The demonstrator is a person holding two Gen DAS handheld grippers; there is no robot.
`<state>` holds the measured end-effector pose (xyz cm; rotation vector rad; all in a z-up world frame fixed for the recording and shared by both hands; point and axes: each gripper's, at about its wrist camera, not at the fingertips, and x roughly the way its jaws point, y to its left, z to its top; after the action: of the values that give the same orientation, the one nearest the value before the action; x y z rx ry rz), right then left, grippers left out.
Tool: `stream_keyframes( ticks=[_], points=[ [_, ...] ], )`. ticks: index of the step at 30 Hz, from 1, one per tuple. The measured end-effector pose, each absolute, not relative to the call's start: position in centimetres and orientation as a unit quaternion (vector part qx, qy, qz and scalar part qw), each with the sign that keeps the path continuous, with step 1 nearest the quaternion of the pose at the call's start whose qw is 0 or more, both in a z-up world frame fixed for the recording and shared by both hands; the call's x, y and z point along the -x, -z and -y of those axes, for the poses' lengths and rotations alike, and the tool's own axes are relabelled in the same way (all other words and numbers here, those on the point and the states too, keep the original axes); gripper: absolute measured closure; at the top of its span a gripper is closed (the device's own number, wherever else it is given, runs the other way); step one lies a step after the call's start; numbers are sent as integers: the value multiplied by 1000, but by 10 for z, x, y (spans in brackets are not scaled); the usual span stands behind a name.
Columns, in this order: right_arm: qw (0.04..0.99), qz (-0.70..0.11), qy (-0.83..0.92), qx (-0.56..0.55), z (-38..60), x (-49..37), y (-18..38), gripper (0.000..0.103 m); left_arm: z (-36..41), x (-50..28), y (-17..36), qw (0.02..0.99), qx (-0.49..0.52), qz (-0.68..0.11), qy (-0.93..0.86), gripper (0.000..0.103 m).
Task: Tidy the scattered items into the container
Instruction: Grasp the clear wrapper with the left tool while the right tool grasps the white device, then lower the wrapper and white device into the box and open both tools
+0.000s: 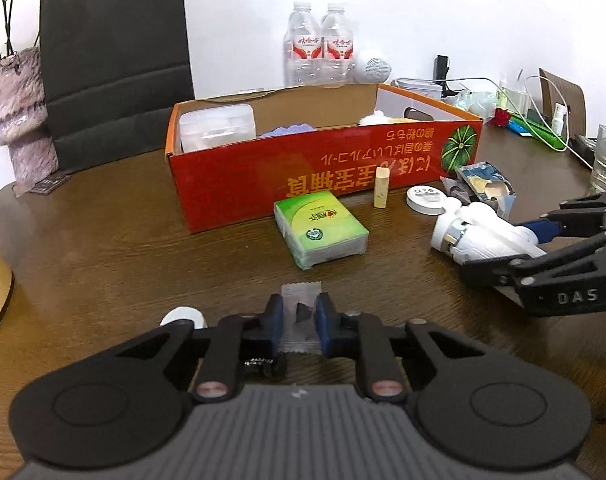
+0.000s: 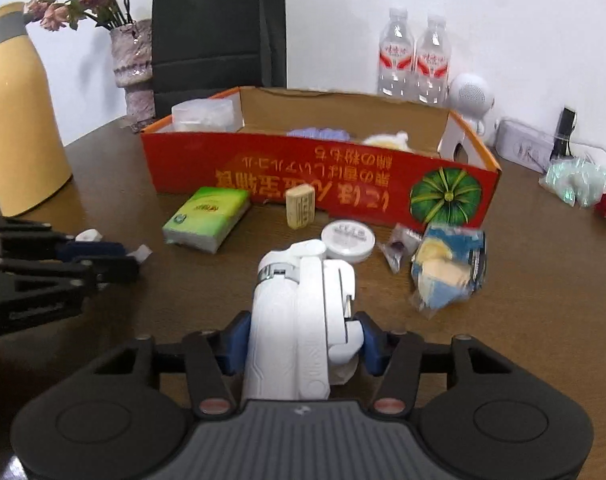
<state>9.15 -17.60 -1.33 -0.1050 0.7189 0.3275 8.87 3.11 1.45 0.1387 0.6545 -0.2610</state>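
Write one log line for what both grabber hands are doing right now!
left gripper: shut on clear packet | right gripper: shut on white toy | red box: ahead

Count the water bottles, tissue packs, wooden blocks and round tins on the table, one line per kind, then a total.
Water bottles: 2
Tissue pack: 1
Wooden block: 1
Round tin: 1
Total: 5

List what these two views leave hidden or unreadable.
- Box floor and most contents: both views, front wall hides them.
- Clear sachet contents: left wrist view, too small, flanked by the left gripper jaws.
- White device near end: right wrist view, behind the right gripper body.
- Blue snack packet print: blurred.
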Motion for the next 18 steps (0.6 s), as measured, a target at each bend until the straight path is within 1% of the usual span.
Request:
stream_keyframes(
  ticks=[1, 2, 7, 11, 14, 18],
  points=[
    [921, -353, -160, 45, 178, -92, 12, 50, -30, -85, -17, 939, -66, -315, 122, 93],
    [920, -355, -164, 40, 181, -90, 11, 50, -28, -79, -20, 942, -59, -305, 125, 94],
    [924, -340, -171, 28, 201, -65, -3, 50, -12, -43, -34, 955, -34, -264, 134, 95],
    [936, -313, -160, 5, 224, -61, -24, 50, -11, -40, -50, 962, -2, -248, 116, 95],
    [948, -273, -164, -8, 237, -72, -51, 50, -18, -59, -76, 955, 28, -244, 168, 95],
    [960, -220, -171, 16, 240, -123, -92, 50, -19, -125, -119, 956, 14, -233, 176, 95]
  ],
)
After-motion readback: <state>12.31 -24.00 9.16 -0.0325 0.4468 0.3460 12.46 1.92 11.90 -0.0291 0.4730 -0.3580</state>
